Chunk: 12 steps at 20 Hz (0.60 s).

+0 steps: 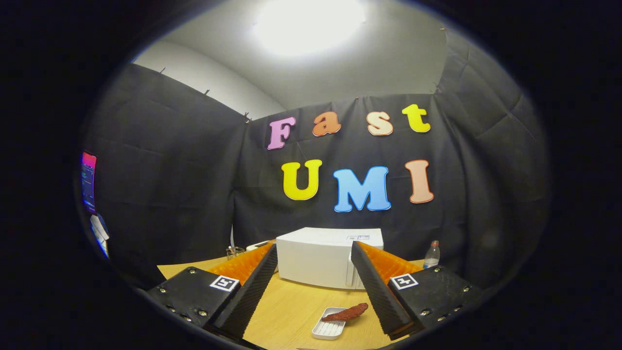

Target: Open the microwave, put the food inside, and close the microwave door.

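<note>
Ridged fingers spread empty; between them reddish food, boxy white microwave beyond.

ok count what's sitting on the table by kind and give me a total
Microwave: 1, door shut
Tray with food: 1
Water bottle: 1
Wire holder: 1
Total: 4
Claw is open, holding nothing.
</note>
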{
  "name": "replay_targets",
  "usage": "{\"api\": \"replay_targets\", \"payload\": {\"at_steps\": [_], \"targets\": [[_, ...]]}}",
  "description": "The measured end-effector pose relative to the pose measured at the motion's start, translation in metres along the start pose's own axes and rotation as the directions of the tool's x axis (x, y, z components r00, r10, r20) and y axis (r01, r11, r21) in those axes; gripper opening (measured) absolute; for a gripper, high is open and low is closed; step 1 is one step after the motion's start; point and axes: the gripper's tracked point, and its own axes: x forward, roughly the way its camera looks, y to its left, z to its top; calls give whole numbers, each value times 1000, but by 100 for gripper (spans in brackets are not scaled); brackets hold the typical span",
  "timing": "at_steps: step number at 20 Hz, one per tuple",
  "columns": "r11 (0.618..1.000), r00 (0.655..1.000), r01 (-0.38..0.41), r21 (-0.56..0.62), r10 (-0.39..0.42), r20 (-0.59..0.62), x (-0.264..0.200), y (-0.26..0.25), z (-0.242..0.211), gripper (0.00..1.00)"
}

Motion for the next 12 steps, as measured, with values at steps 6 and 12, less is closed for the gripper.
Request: {"api": "replay_targets", "payload": {"at_steps": [6,12], "targets": [[1000,1000,-12,-1,12,-10,1,6,-3,98],[1000,1000,-9,-2,9,-7,1,7,-3,98]]}}
